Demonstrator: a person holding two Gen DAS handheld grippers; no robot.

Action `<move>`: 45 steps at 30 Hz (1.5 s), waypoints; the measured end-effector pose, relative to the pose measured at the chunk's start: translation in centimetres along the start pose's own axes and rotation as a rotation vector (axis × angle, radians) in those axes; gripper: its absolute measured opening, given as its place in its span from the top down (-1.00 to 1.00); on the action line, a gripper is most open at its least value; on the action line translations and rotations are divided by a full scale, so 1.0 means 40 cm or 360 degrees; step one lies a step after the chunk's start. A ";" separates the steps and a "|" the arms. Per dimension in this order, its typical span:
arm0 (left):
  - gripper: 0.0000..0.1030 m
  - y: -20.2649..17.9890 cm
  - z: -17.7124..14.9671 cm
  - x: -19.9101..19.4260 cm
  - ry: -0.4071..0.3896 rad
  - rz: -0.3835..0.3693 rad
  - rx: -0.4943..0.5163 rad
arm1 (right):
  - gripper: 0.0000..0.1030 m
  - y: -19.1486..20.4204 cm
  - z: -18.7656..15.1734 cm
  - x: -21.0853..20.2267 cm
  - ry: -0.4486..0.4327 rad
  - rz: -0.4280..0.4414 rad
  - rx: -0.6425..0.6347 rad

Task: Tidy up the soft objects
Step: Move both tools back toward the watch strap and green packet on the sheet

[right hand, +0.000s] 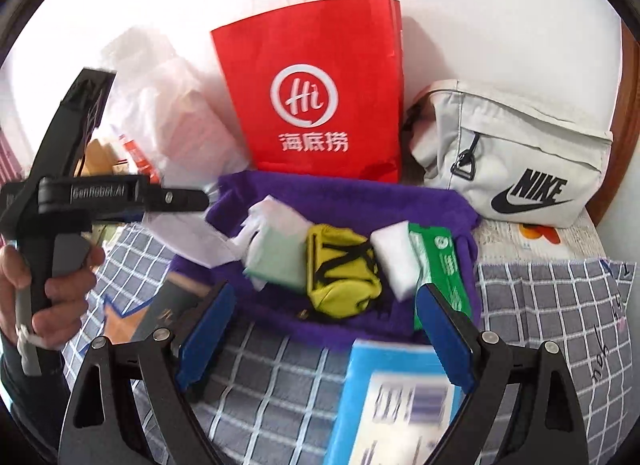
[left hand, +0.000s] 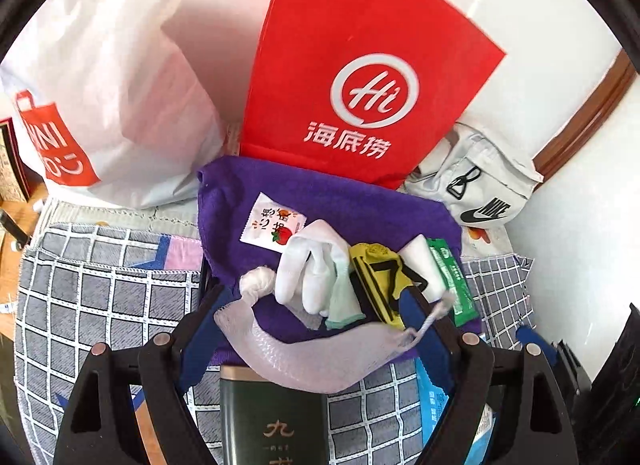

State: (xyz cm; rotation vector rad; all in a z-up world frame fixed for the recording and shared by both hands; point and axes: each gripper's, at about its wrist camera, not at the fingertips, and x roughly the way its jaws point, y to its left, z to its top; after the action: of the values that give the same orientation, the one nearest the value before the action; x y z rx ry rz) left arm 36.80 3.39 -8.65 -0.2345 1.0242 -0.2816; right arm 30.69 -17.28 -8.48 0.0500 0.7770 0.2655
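A purple towel [left hand: 320, 201] lies on the checked cloth and shows in the right wrist view too [right hand: 360, 197]. On it lie white gloves [left hand: 308, 269], a yellow pouch [left hand: 380, 277] [right hand: 340, 273], a white sponge [right hand: 396, 261], a green packet [left hand: 452, 277] [right hand: 440, 261] and a snack sachet [left hand: 272, 225]. A pale pink mesh net [left hand: 316, 357] lies across between my left gripper's open fingers [left hand: 312, 317]. My right gripper [right hand: 324, 313] is open and empty, just in front of the towel's near edge.
A red paper bag [left hand: 360, 65] [right hand: 316, 93], a white plastic bag [left hand: 108, 89] and a white Nike pouch [left hand: 480, 193] [right hand: 516, 169] stand behind the towel. A dark green tin [left hand: 272, 421] and a blue box [right hand: 392, 401] lie near the grippers. The left gripper's handle [right hand: 60, 201] is at left.
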 end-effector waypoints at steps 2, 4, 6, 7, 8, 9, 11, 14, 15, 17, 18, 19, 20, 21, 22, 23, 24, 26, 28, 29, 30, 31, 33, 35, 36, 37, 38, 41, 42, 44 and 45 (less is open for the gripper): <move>-0.61 -0.002 -0.004 -0.005 -0.0022 -0.0011 -0.0001 | -0.79 0.014 -0.019 -0.023 -0.0001 0.0010 -0.0013; -0.61 -0.002 -0.004 0.003 -0.0034 -0.0018 0.0001 | -0.79 0.022 -0.032 -0.037 -0.0007 0.0017 -0.0019; -0.38 0.000 -0.001 0.020 -0.0030 0.0004 0.0006 | -0.79 0.024 -0.045 -0.044 -0.0002 0.0007 -0.0013; -0.17 0.004 0.001 0.035 -0.0015 0.0016 0.0001 | -0.79 0.023 -0.048 -0.044 -0.0001 0.0005 -0.0010; -0.07 0.008 0.006 0.051 0.0000 0.0014 -0.0009 | -0.79 0.021 -0.053 -0.043 0.0002 0.0009 -0.0008; -0.03 0.010 0.010 0.062 0.0009 0.0004 -0.0016 | -0.79 0.019 -0.056 -0.041 0.0005 0.0009 -0.0008; 0.04 0.014 0.025 0.091 0.0019 -0.0004 -0.0012 | -0.79 0.012 -0.058 -0.031 0.0013 -0.0008 -0.0010; 0.08 0.012 0.059 0.128 0.0007 0.0011 0.0006 | -0.79 0.000 -0.053 -0.017 0.0010 -0.0032 -0.0007; 0.09 0.010 0.072 0.138 0.0003 0.0005 0.0007 | -0.79 -0.005 -0.051 -0.013 0.0007 -0.0035 -0.0009; 0.04 0.003 0.103 0.154 -0.0009 0.0003 0.0008 | -0.79 -0.012 -0.045 -0.002 0.0000 -0.0032 -0.0009; 0.00 -0.003 0.116 0.160 -0.0019 0.0003 0.0021 | -0.79 -0.017 -0.040 0.006 -0.0002 -0.0028 -0.0007; -0.14 -0.011 0.130 0.168 -0.0023 0.0008 0.0038 | -0.79 -0.019 -0.036 0.012 -0.0004 -0.0023 -0.0007; -0.32 -0.016 0.139 0.173 -0.0023 0.0009 0.0042 | -0.79 -0.020 -0.034 0.016 -0.0004 -0.0019 -0.0009; -0.39 -0.020 0.148 0.179 -0.0027 0.0000 0.0043 | -0.79 -0.021 -0.032 0.022 -0.0004 -0.0017 -0.0010; -0.51 -0.025 0.156 0.186 -0.0024 -0.0008 0.0048 | -0.79 -0.022 -0.029 0.031 0.0000 -0.0015 -0.0013; -0.53 -0.030 0.161 0.193 -0.0018 -0.0005 0.0053 | -0.79 -0.022 -0.028 0.036 0.0004 -0.0011 -0.0018; -0.53 -0.033 0.162 0.197 -0.0016 -0.0005 0.0055 | -0.79 -0.023 -0.028 0.041 0.0009 -0.0009 -0.0024; -0.54 -0.039 0.162 0.209 0.0007 0.0010 0.0055 | -0.79 -0.022 -0.028 0.050 0.0013 -0.0013 -0.0039; -0.54 -0.041 0.157 0.217 0.0028 0.0012 0.0063 | -0.79 -0.019 -0.029 0.053 0.0014 -0.0018 -0.0055; -0.54 -0.041 0.152 0.218 0.0033 0.0015 0.0066 | -0.79 -0.017 -0.031 0.053 0.0009 -0.0022 -0.0063; -0.54 -0.040 0.150 0.218 0.0035 0.0017 0.0064 | -0.79 -0.016 -0.032 0.052 0.0006 -0.0023 -0.0066; -0.54 -0.036 0.144 0.214 0.0034 0.0018 0.0057 | -0.79 -0.014 -0.034 0.051 0.0006 -0.0022 -0.0069; -0.53 -0.028 0.135 0.202 0.0035 0.0020 0.0039 | -0.79 -0.006 -0.043 0.046 0.0013 -0.0006 -0.0077; -0.54 -0.018 0.121 0.178 0.0025 0.0017 0.0018 | -0.77 0.004 -0.055 0.040 0.0021 0.0009 -0.0086; -0.53 -0.014 0.112 0.163 0.0016 0.0014 0.0013 | -0.72 0.016 -0.069 0.033 0.0026 0.0024 -0.0097; -0.53 -0.008 0.101 0.143 0.0003 0.0018 0.0007 | -0.60 0.026 -0.081 0.028 0.0031 0.0044 -0.0107; -0.53 -0.004 0.090 0.124 -0.0008 0.0024 0.0004 | -0.54 0.038 -0.096 0.024 0.0044 0.0072 -0.0120; -0.52 0.009 0.052 0.066 -0.0039 0.0040 -0.0011 | -0.21 0.076 -0.140 0.017 0.0113 0.0149 -0.0164; -0.52 0.013 0.041 0.051 -0.0042 0.0043 -0.0013 | -0.06 0.096 -0.162 0.015 0.0152 0.0183 -0.0188; -0.51 0.021 0.007 0.019 -0.0051 0.0059 -0.0013 | 0.07 0.124 -0.196 0.012 0.0200 0.0229 -0.0224; -0.51 0.027 -0.012 0.003 -0.0059 0.0063 -0.0014 | 0.12 0.140 -0.213 0.011 0.0222 0.0248 -0.0244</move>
State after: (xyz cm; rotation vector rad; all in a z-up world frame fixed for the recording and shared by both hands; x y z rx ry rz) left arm 36.56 4.32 -9.34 -0.2262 0.9924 -0.2362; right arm 23.82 -12.23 -14.08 -0.0536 0.8907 0.4796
